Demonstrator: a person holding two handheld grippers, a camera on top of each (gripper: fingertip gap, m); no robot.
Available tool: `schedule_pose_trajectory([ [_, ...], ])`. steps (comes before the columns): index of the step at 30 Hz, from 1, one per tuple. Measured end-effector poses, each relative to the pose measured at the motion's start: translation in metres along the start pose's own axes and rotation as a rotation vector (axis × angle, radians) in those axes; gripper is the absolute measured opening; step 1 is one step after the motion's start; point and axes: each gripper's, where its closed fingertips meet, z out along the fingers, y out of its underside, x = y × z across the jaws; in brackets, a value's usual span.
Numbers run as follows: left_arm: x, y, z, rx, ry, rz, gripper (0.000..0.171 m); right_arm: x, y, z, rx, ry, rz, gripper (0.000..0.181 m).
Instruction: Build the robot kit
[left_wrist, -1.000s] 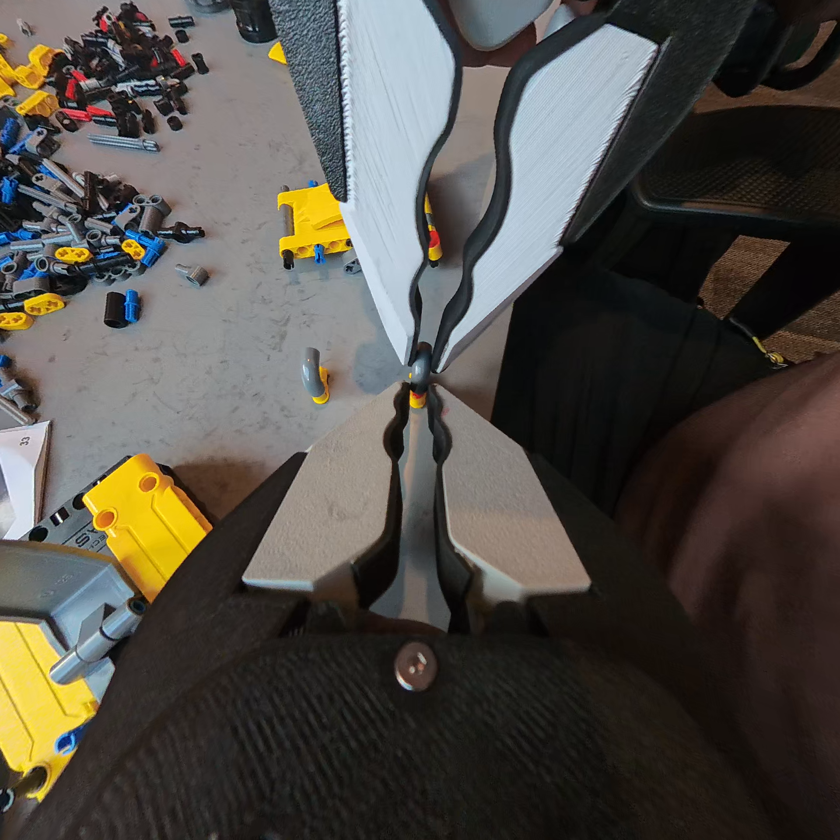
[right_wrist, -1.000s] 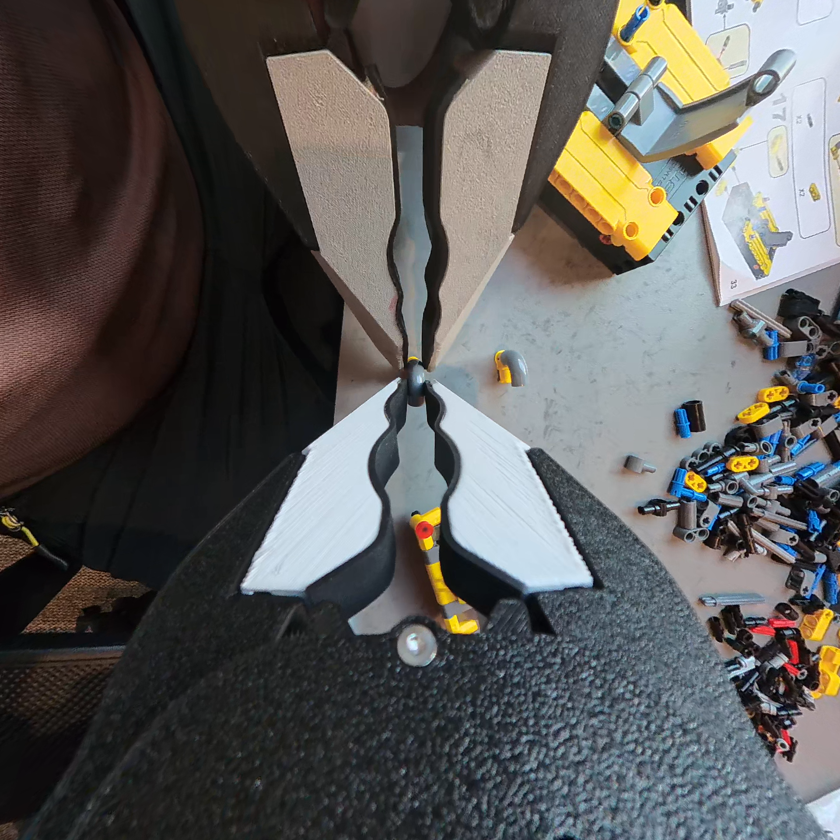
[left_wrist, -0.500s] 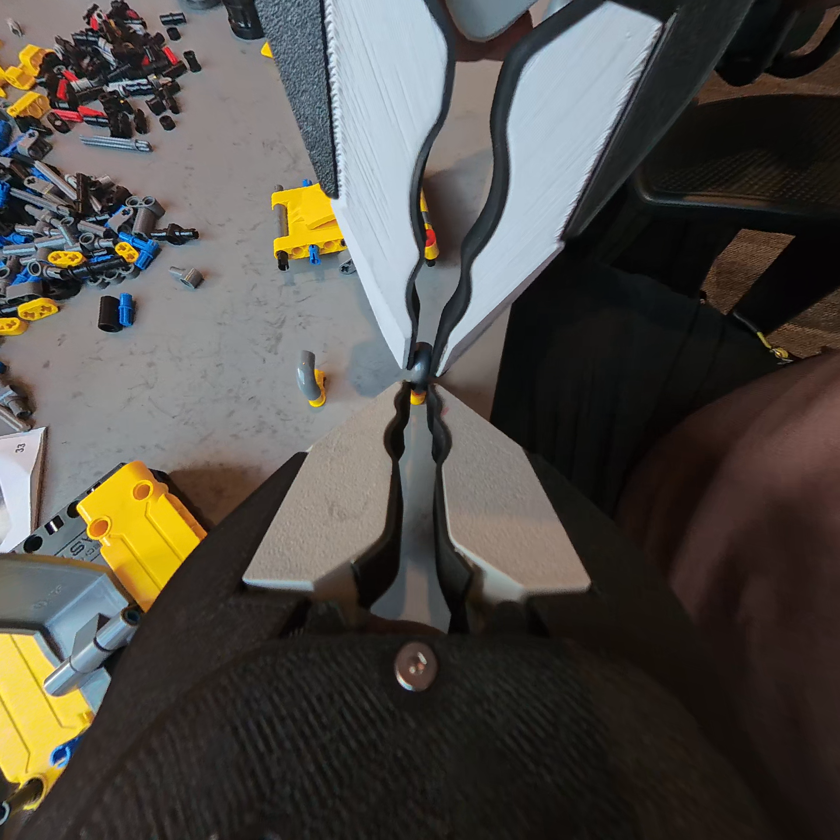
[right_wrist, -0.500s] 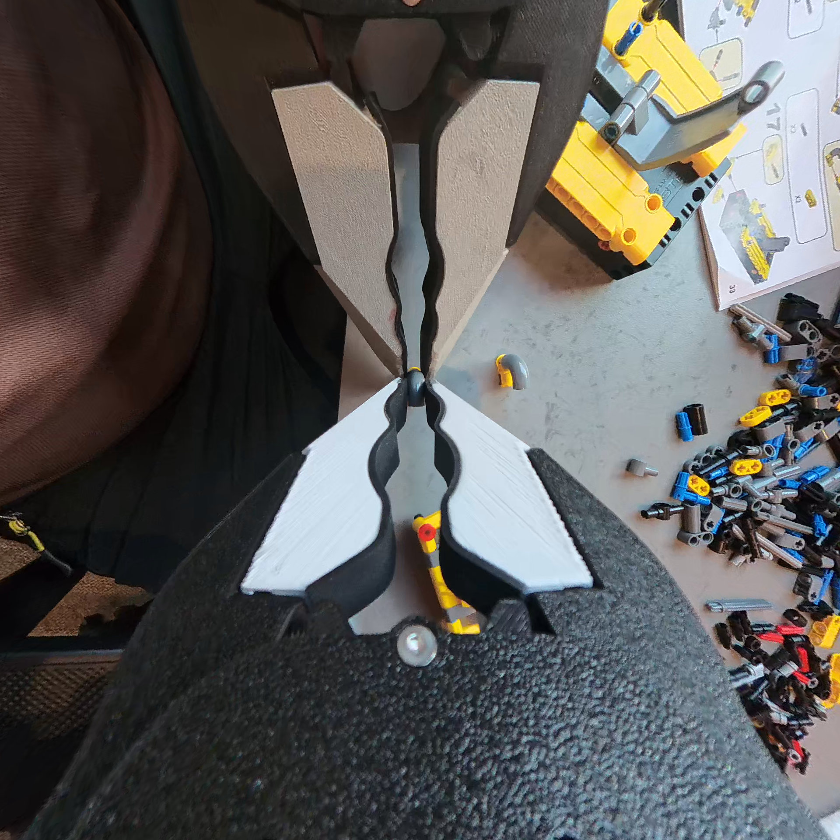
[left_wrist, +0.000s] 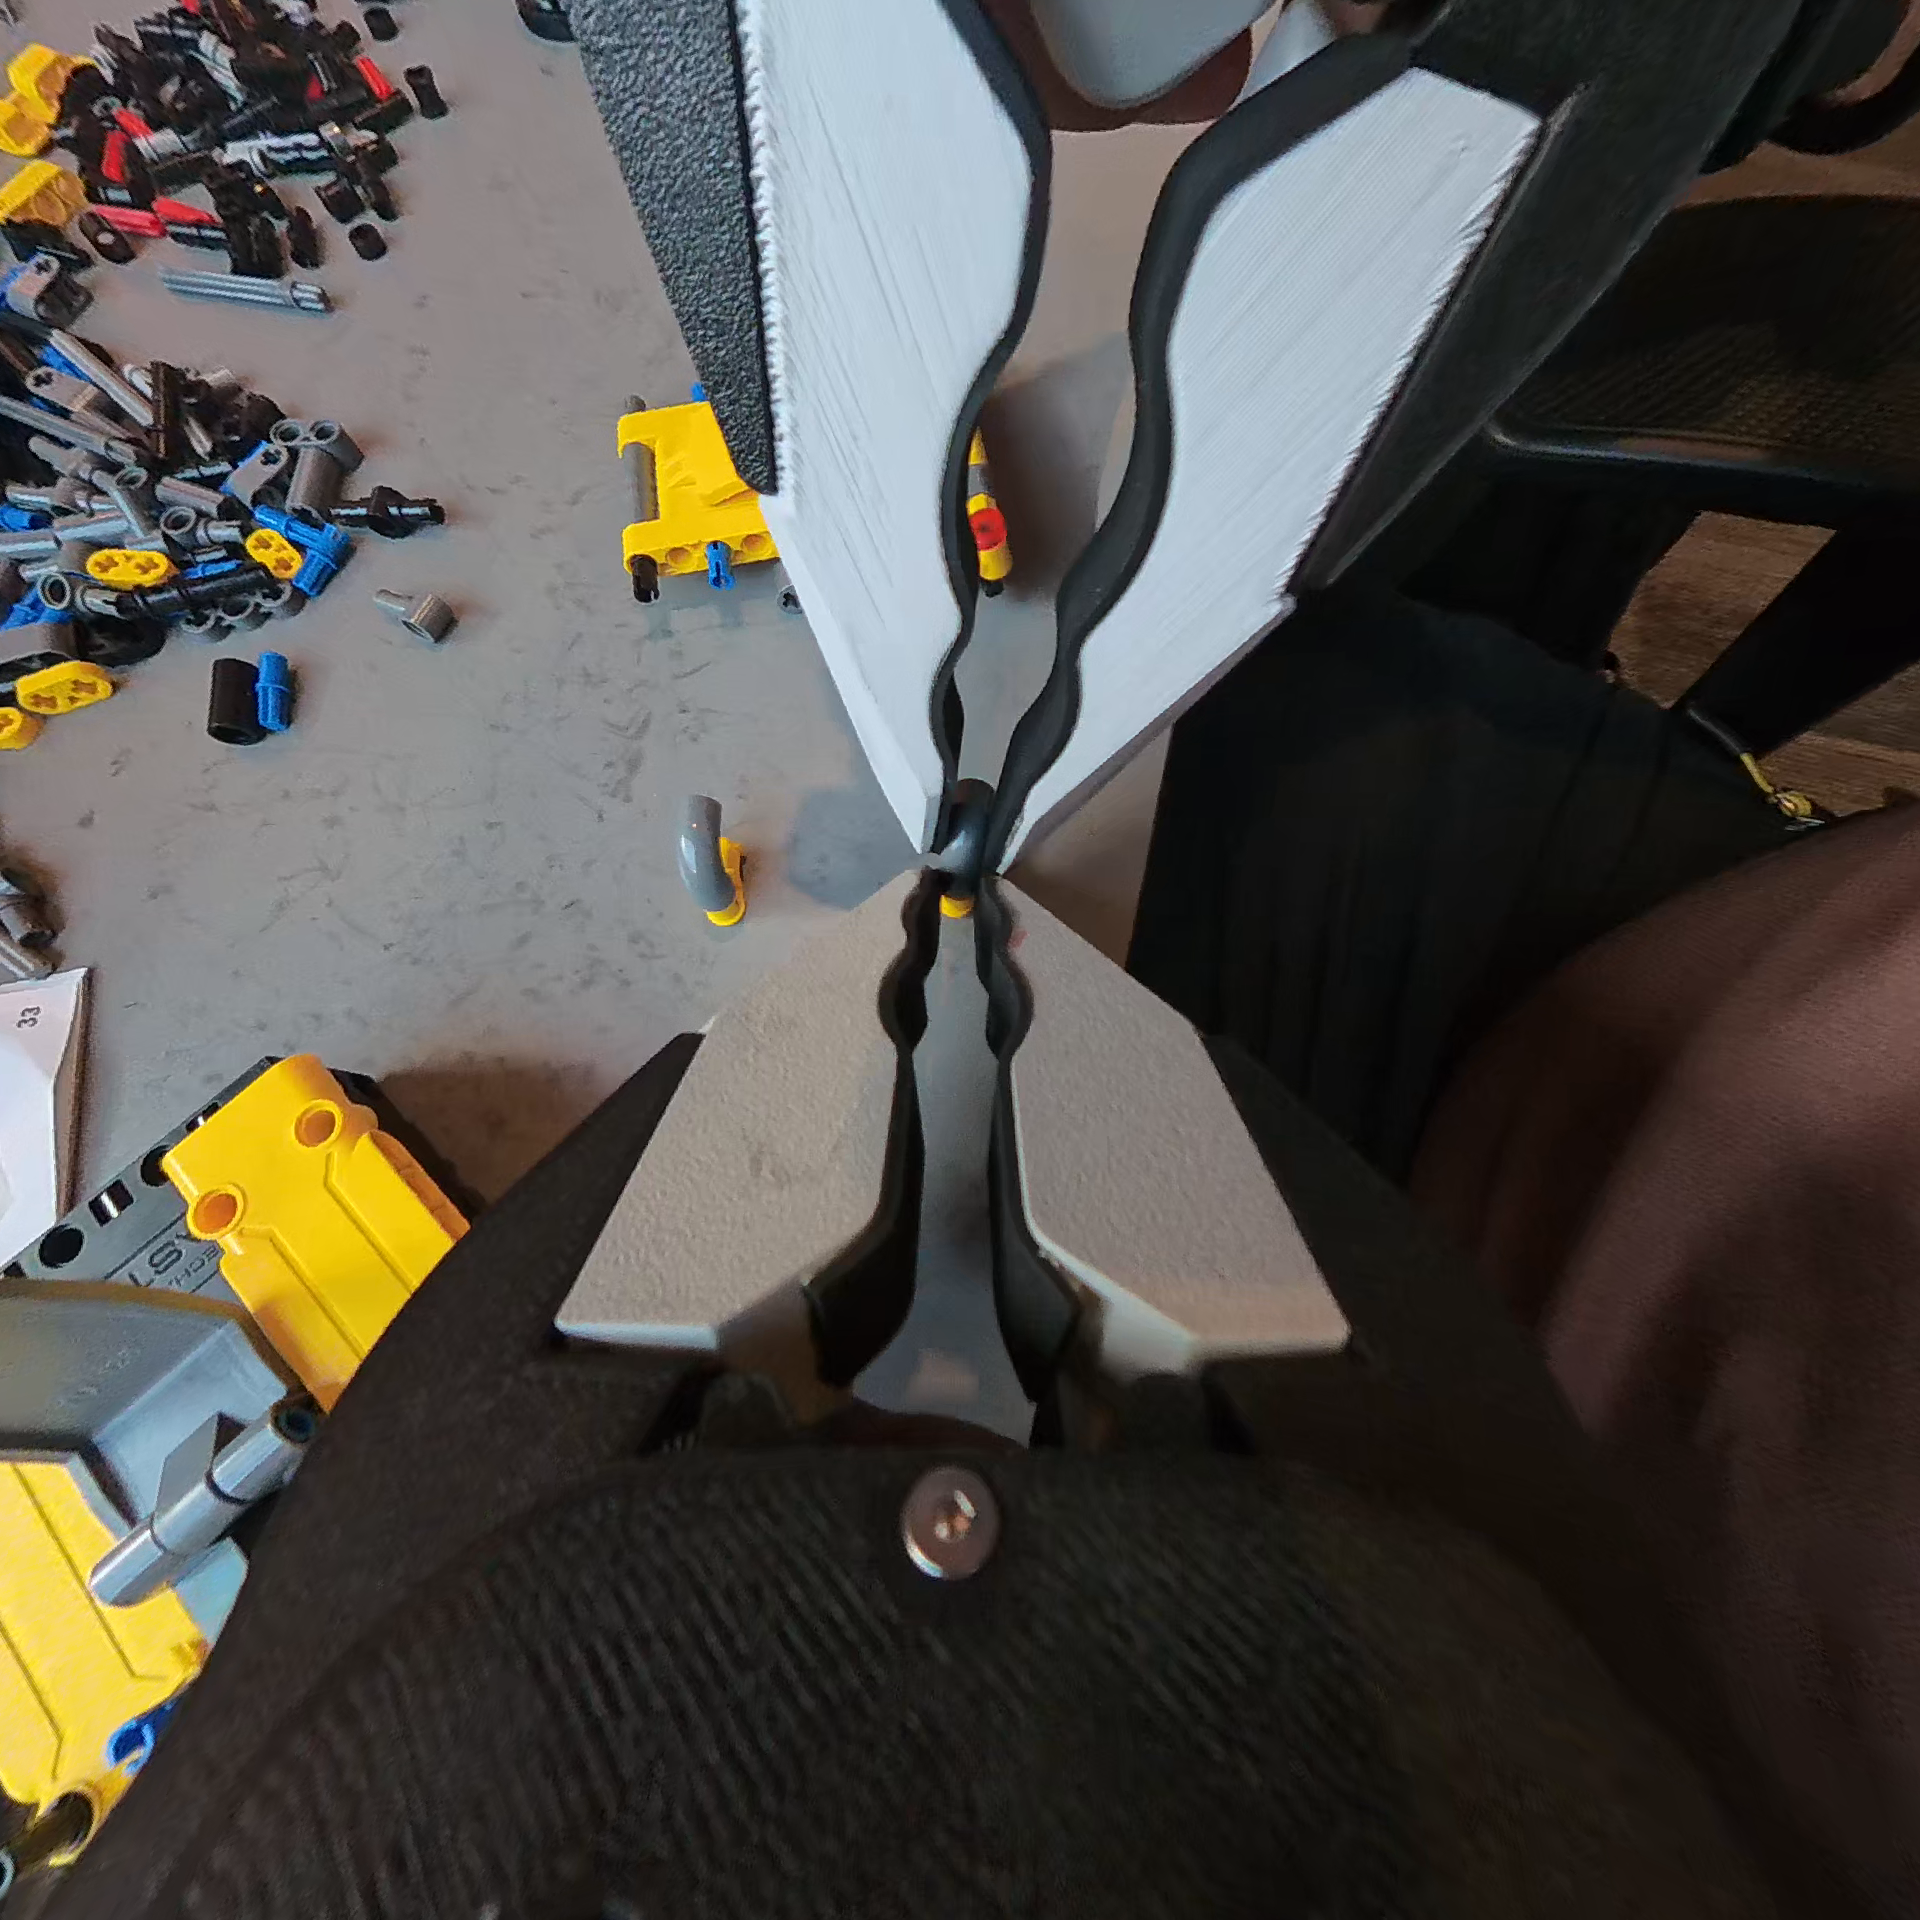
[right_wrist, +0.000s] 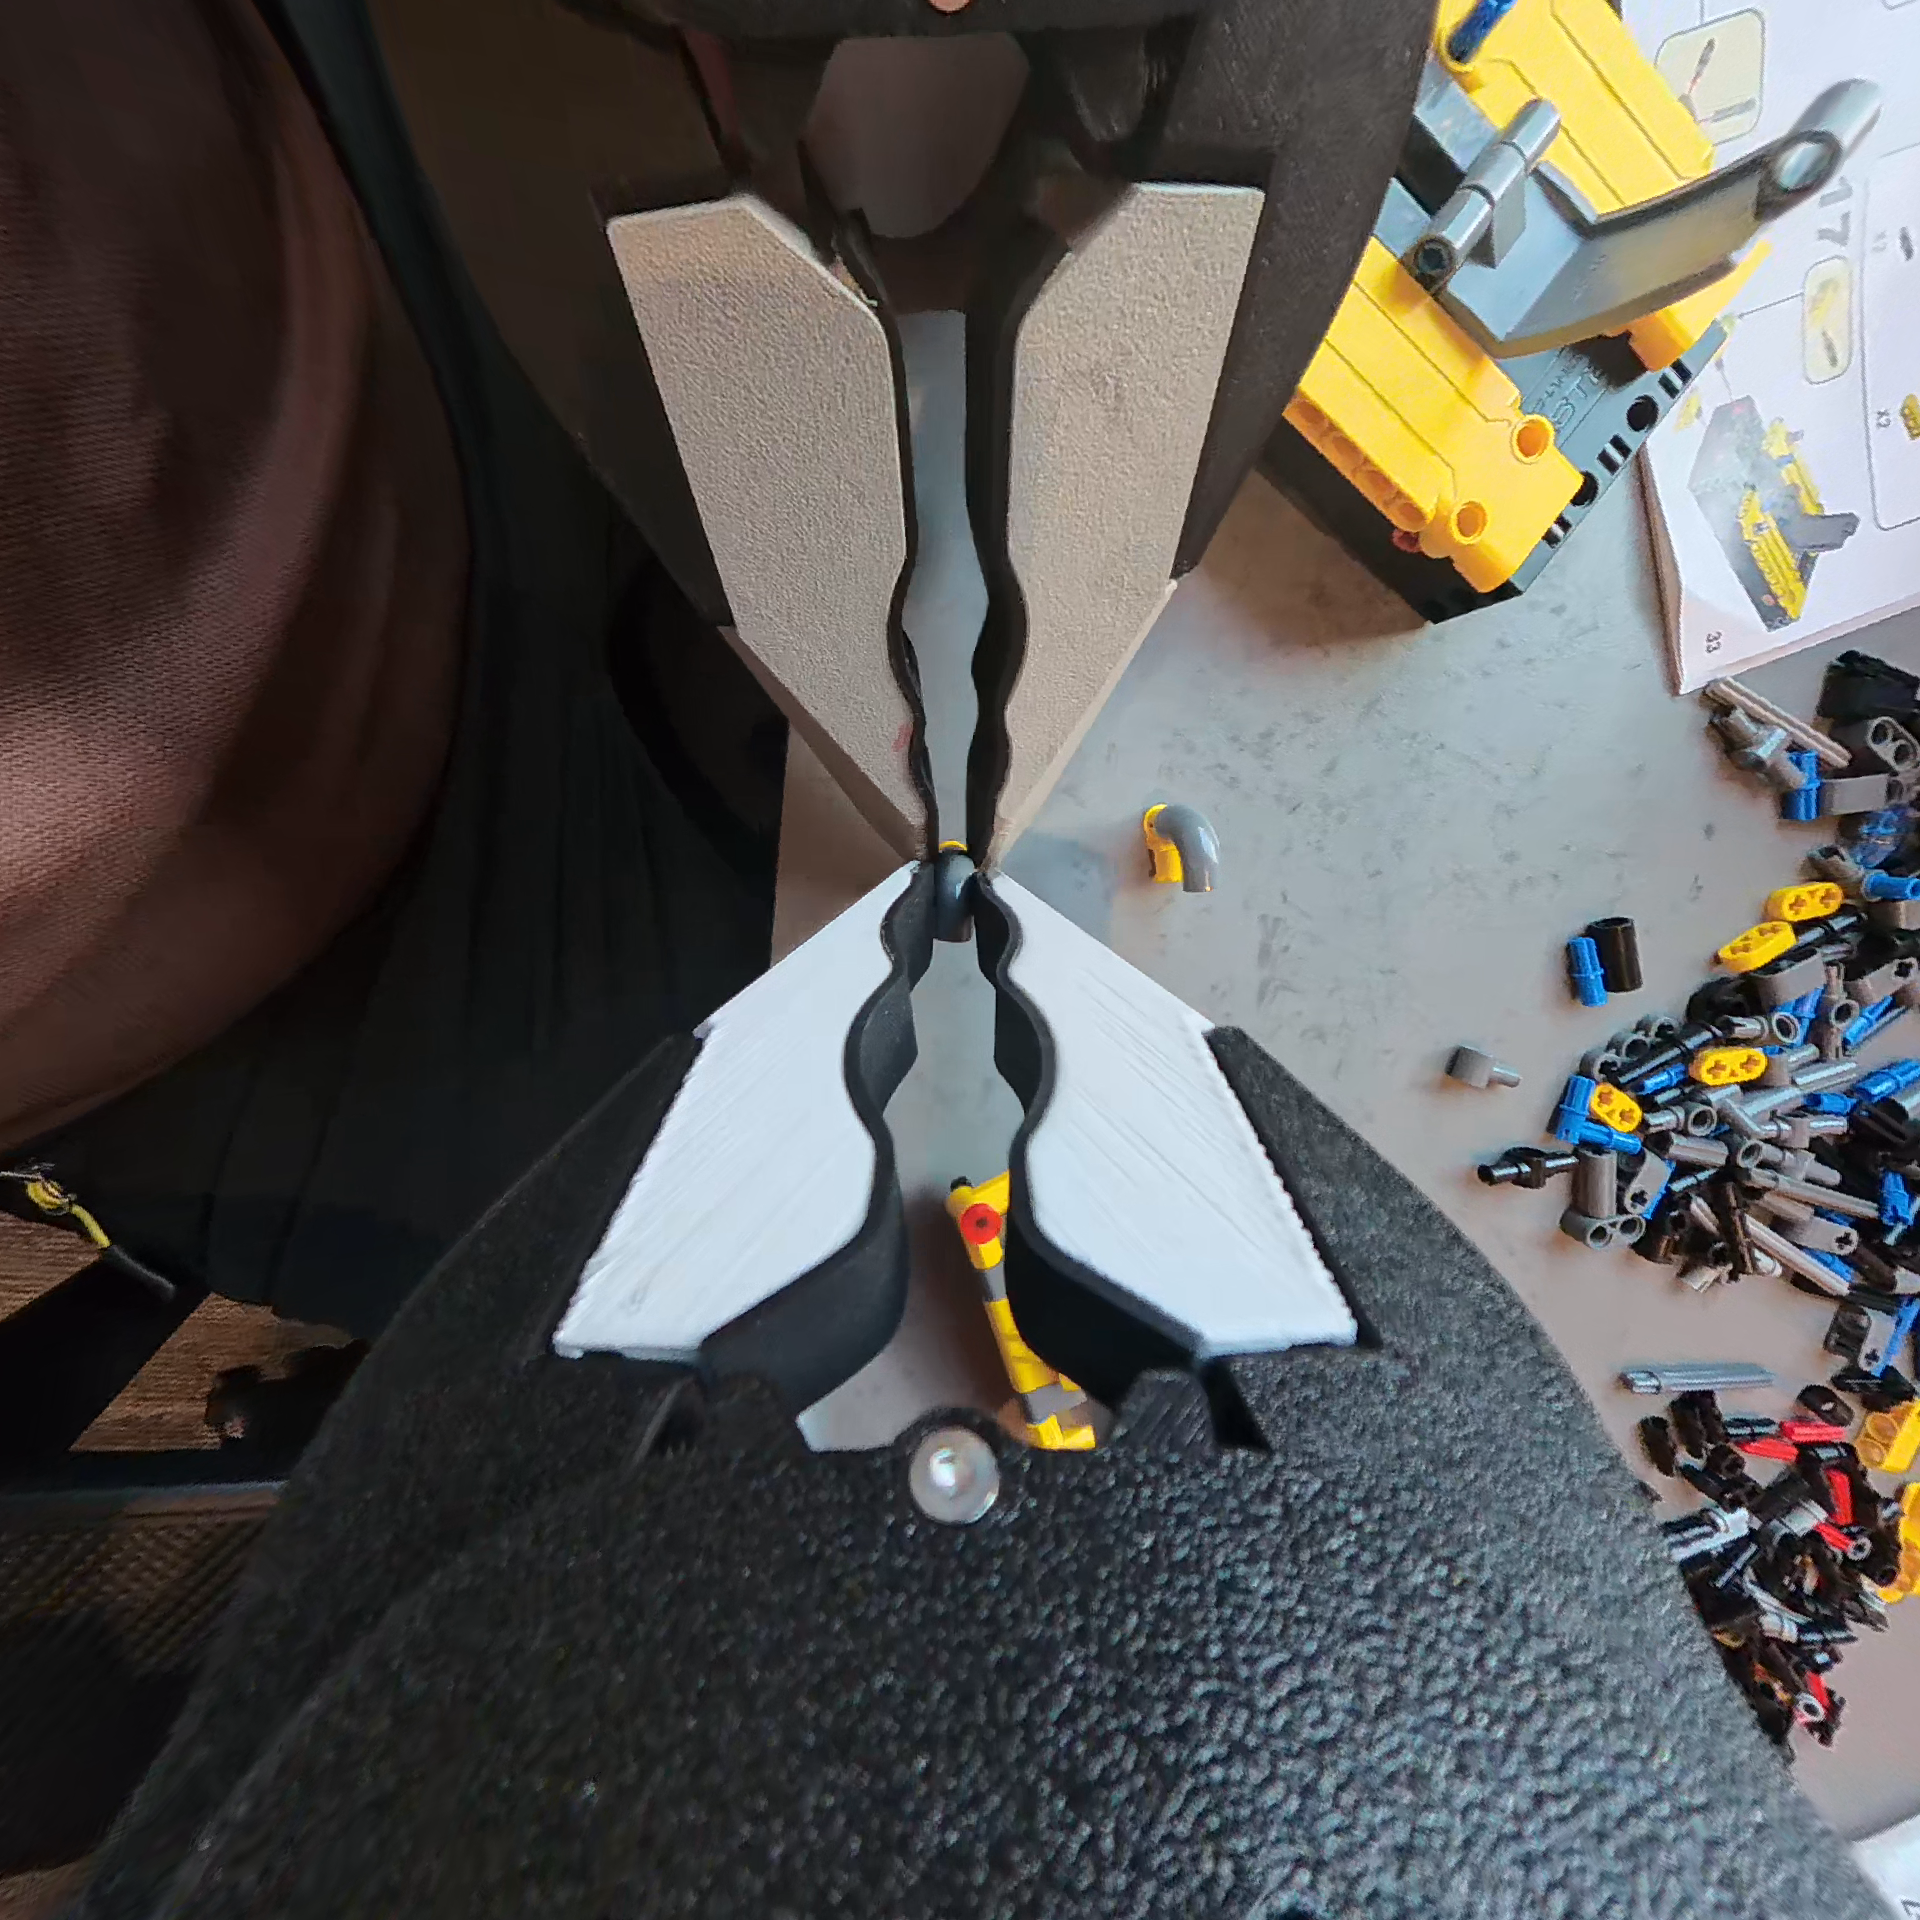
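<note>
Grey plastic, a small curved elbow piece, sits pinched at the tips of the right gripper, whose white fingers are drawn almost together on it. A yellow piece joins the elbow end to end and is nipped in the tips of the left gripper, whose grey fingers are likewise nearly closed. The two grippers meet tip to tip above the grey table, close to its edge. Most of the yellow piece is hidden between the black pads, so its shape cannot be made out; whether the two pieces are fully pushed together cannot be told.

Just to the left of the left gripper's tips, on the table, lies a second grey elbow with a yellow end. Behind the right gripper's fingers a yellow subassembly is largely covered; only a strip with a red pin shows through the gap. A partly built yellow and grey model lies beside the left gripper's body, cut off by the frame, resting partly on an instruction booklet. A heap of loose small parts spreads farther out. Past the table edge a person's dark clothing is blurred.
</note>
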Motion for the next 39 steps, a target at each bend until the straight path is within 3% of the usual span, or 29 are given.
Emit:
schedule_pose_trajectory([
  [9, 0.0, 0.001, 0.001, -0.004, -0.008, 0.012, 0.004, -0.001, 0.001, 0.002, 0.016, 0.027, 0.029, 0.007],
  [14, -0.007, 0.004, 0.0, -0.014, -0.048, -0.041, 0.0, 0.015, 0.005, -0.002, 0.115, 0.042, 0.235, 0.008],
  [16, -0.007, 0.002, -0.003, 0.016, -0.077, -0.036, 0.015, 0.017, 0.003, -0.012, 0.243, -0.012, 0.373, 0.008],
  [20, -0.001, 0.005, -0.006, 0.04, -0.116, 0.007, 0.015, 0.012, -0.005, -0.036, 0.529, -0.211, 0.627, 0.008],
  [27, 0.014, -0.013, -0.017, 0.19, -0.017, -0.138, 0.018, 0.002, -0.009, -0.053, 0.735, -0.368, 0.753, 0.008],
  [32, 0.017, -0.026, -0.025, 0.271, 0.076, -0.269, 0.018, 0.0, -0.013, -0.047, 0.729, -0.348, 0.718, 0.008],
  [34, 0.011, -0.024, -0.025, 0.253, 0.057, -0.28, 0.017, 0.005, -0.012, -0.041, 0.692, -0.264, 0.678, 0.008],
  [37, -0.007, -0.011, -0.025, 0.165, -0.059, -0.2, 0.017, 0.006, -0.004, -0.032, 0.522, -0.132, 0.555, 0.008],
  [39, -0.007, -0.007, -0.024, 0.124, -0.062, -0.159, 0.017, 0.003, 0.0, -0.026, 0.376, -0.083, 0.474, 0.007],
])
